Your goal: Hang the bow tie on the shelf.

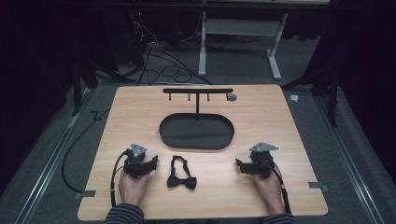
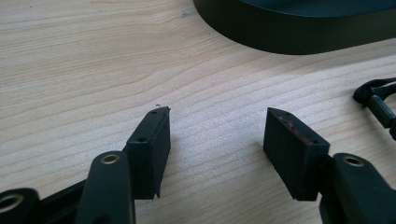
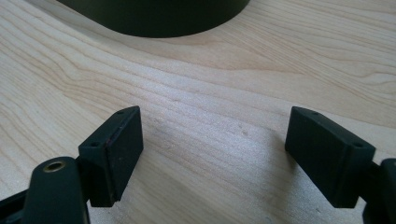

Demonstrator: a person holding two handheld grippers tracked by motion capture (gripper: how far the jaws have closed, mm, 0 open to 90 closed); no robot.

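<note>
A black bow tie (image 1: 182,175) with its strap looped behind it lies flat on the wooden table (image 1: 261,112), between the two hands. My left gripper (image 1: 153,162) rests on the table just left of it, jaws open with bare wood between them (image 2: 215,135). Part of the bow tie's strap (image 2: 377,99) shows at the right edge of the left gripper view. My right gripper (image 1: 239,165) rests well to the right of the bow tie, open too, nothing between its fingers (image 3: 215,140). Both grippers point toward the middle of the table.
A black oval tray (image 1: 196,140) sits mid-table, beyond the bow tie, with a thin post and a T-shaped bar (image 1: 197,90) with small hooks rising behind it. Its wall (image 2: 299,32) (image 3: 159,18) stands close ahead of both grippers. Cables lie on the floor behind the table.
</note>
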